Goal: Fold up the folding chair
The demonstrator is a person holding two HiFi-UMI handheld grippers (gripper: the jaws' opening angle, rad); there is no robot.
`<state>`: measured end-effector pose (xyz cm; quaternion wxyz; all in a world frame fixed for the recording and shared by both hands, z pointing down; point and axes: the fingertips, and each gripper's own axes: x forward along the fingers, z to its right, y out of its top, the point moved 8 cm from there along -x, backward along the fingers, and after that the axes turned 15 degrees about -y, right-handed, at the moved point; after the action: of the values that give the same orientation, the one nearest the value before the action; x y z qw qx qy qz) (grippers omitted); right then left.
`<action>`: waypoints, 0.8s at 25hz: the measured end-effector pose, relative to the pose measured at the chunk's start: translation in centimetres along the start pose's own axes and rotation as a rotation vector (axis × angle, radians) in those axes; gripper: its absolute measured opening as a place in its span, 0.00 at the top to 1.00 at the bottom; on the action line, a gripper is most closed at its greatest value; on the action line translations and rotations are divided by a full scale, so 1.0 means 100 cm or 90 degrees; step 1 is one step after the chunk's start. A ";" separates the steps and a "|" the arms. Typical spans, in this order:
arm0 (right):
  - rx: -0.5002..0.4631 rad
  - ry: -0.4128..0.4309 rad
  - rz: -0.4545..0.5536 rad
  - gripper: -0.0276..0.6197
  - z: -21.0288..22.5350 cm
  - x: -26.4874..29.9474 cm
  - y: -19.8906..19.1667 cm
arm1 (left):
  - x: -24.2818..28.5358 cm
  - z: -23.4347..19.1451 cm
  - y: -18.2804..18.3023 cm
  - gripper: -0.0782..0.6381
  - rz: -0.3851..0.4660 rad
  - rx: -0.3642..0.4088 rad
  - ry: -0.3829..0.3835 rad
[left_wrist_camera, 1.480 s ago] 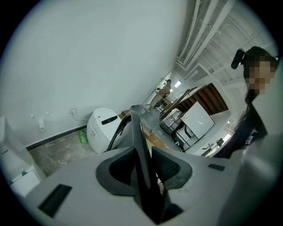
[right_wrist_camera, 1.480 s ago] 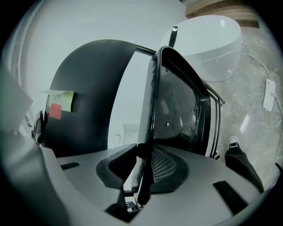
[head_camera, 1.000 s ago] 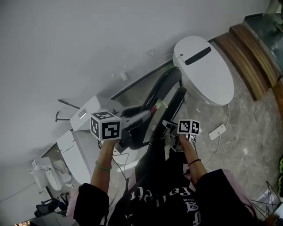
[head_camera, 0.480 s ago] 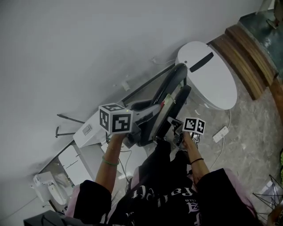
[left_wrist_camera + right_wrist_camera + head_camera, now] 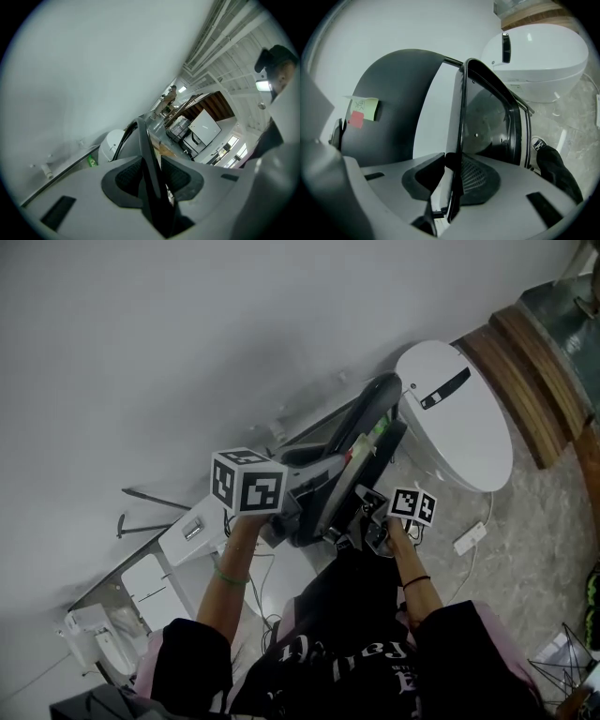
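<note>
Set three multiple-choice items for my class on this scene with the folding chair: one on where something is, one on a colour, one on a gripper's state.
1. In the head view, where is the white oval appliance relative to the folding chair?
A. To its right
B. Between the person's arms
C. Lying on top of it

2. What colour is the small tag overlapping the pale yellow note on the chair?
A. Blue
B. Red
C. Black

3. What state is the left gripper in?
A. Open and empty
B. Out of view
C. Shut on the chair's dark edge

Answers: 1 A, it lies to the right of the chair; 2 B, the right gripper view shows it red; 3 C, its jaws clamp the edge from both sides.
</note>
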<state>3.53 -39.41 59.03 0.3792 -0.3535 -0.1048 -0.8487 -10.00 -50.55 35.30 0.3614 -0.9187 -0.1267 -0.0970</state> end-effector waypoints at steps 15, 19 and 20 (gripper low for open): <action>-0.007 0.029 -0.024 0.81 -0.053 0.066 0.072 | -0.017 -0.052 0.073 0.72 -0.034 0.012 0.055; -0.009 0.026 -0.035 0.81 -0.056 0.075 0.084 | -0.016 -0.065 0.083 0.72 -0.038 0.005 0.055; -0.012 0.031 -0.038 0.81 -0.060 0.080 0.090 | -0.017 -0.071 0.089 0.72 -0.035 0.005 0.060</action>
<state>3.20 -52.87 59.27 0.3526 -0.3330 -0.0984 -0.8690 -9.54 -62.06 34.24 0.3678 -0.9079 -0.1351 -0.1492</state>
